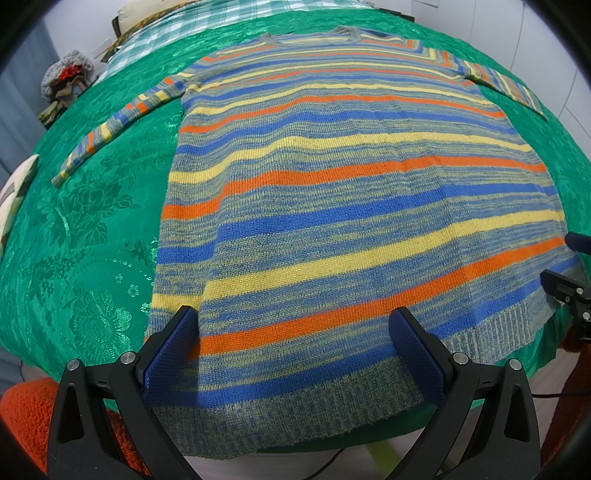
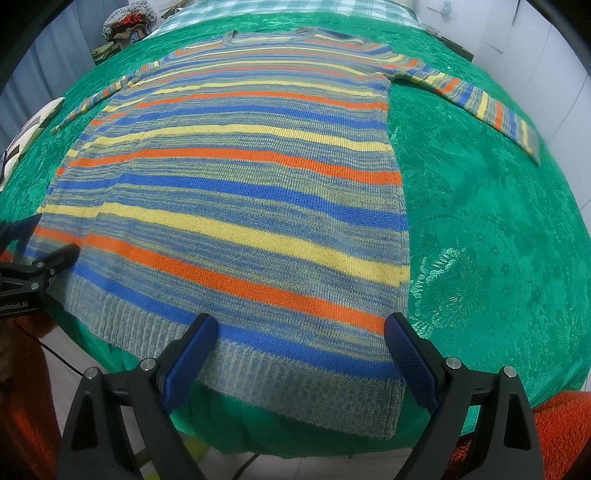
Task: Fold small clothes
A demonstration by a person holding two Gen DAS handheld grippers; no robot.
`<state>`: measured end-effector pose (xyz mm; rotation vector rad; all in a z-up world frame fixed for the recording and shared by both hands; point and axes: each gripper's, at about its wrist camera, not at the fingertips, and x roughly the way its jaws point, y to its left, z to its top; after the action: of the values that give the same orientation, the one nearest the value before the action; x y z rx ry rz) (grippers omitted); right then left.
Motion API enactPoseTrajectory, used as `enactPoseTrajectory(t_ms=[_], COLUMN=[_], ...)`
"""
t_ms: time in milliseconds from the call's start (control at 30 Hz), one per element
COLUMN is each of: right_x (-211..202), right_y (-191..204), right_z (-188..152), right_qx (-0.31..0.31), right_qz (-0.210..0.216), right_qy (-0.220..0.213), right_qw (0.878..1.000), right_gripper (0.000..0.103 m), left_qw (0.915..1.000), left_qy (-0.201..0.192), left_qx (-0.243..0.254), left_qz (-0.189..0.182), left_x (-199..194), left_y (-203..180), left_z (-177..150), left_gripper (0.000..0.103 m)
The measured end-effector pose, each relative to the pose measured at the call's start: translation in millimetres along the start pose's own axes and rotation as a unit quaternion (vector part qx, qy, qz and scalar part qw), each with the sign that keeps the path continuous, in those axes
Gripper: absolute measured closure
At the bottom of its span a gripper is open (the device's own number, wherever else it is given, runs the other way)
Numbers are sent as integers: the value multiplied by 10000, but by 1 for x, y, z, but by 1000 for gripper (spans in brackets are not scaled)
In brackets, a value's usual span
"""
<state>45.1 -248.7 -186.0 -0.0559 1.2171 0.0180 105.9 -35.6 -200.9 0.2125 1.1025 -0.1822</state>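
A striped knit sweater (image 1: 332,206) (image 2: 236,206) in blue, orange, yellow and grey lies flat on a green brocade cloth, hem towards me, neck at the far end, both sleeves spread outward. My left gripper (image 1: 291,347) hangs open above the left part of the hem, blue pads wide apart with nothing between them. My right gripper (image 2: 299,350) stands open over the hem's right corner, also holding nothing. Each gripper shows at the edge of the other's view: the right gripper (image 1: 569,288) and the left gripper (image 2: 33,258).
The green cloth (image 2: 498,240) covers the table to its rounded near edge (image 1: 74,314). A checked fabric (image 1: 177,29) lies beyond the far end, a pile of items (image 1: 64,79) at far left. Orange fleece (image 1: 26,413) shows below the table edge, and a cable (image 2: 62,362) runs across the floor.
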Motion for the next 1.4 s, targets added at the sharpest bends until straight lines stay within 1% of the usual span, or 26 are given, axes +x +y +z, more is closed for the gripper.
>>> enactPoseTrajectory(t_ms=[1200,1400], right_x=[-1,-3], right_y=[0,-1], right_z=[-1,0], right_qx=[4,64], right_qz=[1,37], right_qy=[-6,-48], right_qw=[10000,10000], right_gripper=[11,11], left_qw=[10000,10000], left_qy=[-5,-64], left_qx=[3,3], left_qz=[12,-8], left_x=[0,0], left_y=[-1,0], left_z=[0,0], left_gripper=[1,1])
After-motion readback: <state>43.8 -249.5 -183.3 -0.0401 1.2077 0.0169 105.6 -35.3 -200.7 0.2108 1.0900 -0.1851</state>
